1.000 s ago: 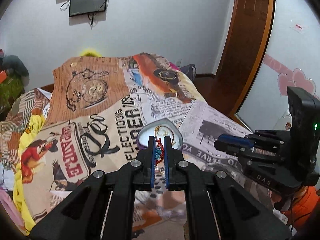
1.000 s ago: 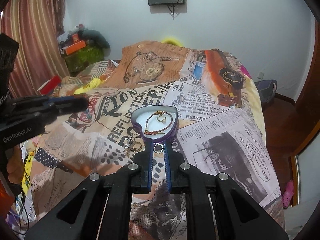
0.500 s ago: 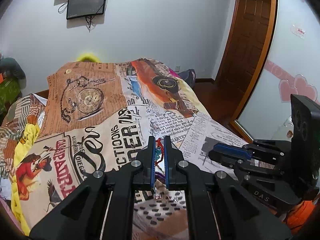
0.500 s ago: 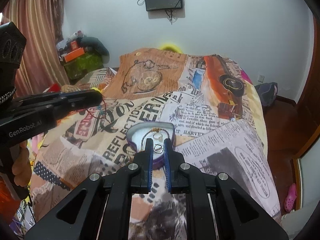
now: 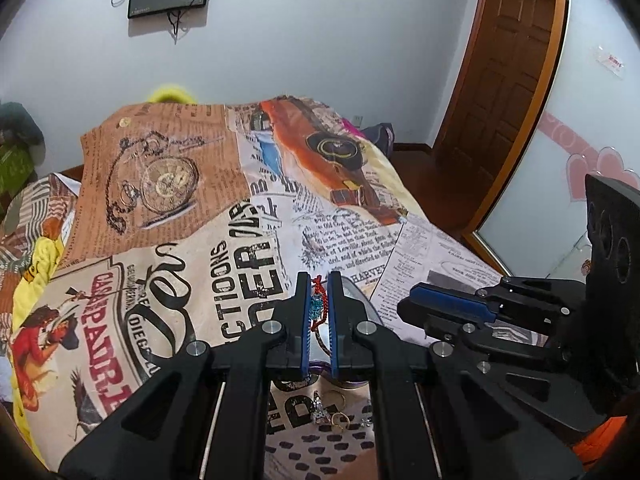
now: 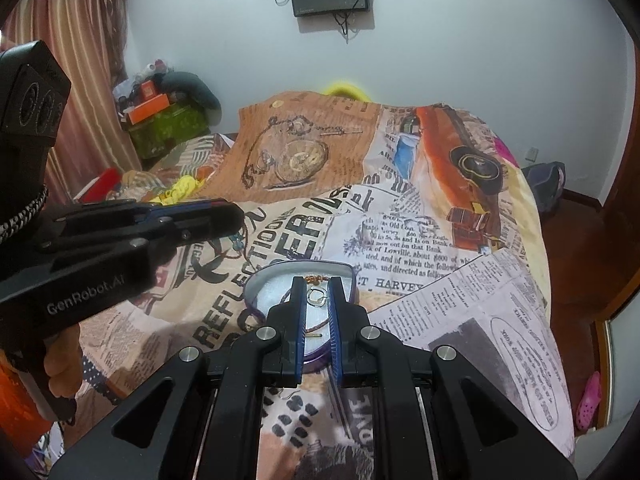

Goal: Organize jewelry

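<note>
The left tool (image 5: 319, 286) is clenched on a red cord bracelet (image 5: 320, 300) with a small turquoise bead, the cord pinched between its blue pads and hanging down from the tips. It is held over the near edge of a heart-shaped tin (image 6: 276, 280), which lies open on the bed (image 5: 180, 240), on a bedspread printed with newspaper text, a pocket watch and an orange car. Inside the tin, the right wrist view shows a gold ring (image 6: 317, 295) and a brown cord (image 6: 314, 279) lying along its far rim. The right tool (image 6: 317, 292) hangs over the same tin with its jaws drawn close, a narrow gap left between the pads and nothing caught in it. In that view the left tool (image 6: 224, 216) reaches in from the left, the bracelet dangling below its tip. On the bedspread near the tin, below the left tool, lie loose rings and small earrings (image 5: 336, 416)
</note>
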The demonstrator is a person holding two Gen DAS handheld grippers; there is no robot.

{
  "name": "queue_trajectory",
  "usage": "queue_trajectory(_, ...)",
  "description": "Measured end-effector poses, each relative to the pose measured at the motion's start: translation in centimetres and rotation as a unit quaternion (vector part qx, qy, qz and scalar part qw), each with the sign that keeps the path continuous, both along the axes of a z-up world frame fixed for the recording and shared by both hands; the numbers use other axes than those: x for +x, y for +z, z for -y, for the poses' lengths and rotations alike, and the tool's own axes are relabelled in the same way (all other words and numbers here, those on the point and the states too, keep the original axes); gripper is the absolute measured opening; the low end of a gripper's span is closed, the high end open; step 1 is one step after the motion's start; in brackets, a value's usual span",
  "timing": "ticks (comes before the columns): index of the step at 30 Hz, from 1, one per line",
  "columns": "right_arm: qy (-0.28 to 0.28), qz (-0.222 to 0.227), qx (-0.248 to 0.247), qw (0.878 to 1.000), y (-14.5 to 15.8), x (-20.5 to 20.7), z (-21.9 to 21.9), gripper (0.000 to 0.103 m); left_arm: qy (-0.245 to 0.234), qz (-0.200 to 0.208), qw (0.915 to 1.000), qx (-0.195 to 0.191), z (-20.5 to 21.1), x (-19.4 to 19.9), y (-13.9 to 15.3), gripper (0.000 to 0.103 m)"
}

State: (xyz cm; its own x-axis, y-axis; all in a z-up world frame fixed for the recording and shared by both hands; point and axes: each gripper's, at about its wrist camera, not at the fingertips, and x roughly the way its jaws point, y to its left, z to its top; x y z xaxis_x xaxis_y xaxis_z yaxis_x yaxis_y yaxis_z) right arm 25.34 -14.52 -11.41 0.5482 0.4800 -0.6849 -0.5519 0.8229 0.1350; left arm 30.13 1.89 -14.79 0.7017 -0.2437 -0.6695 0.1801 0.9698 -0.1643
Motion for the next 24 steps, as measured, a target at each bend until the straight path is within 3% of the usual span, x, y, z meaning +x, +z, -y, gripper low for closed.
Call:
queue_trajectory(16, 0.026, -0.065, -0.025, 0.997, -4.1, 2.4, -1.5, 0.009, -0.015, -0.087, 0.9959, -0.020, -0.2, 2.9, -5.1, 0.006)
queue_trajectory(24, 0.037, -0.074, -0.038, 0.996, -5.1, 2.7, -2.2, 0.009, -0.014, -0.094, 0.9953, -0.020, -0.4, 3.0, -5.5, 0.006)
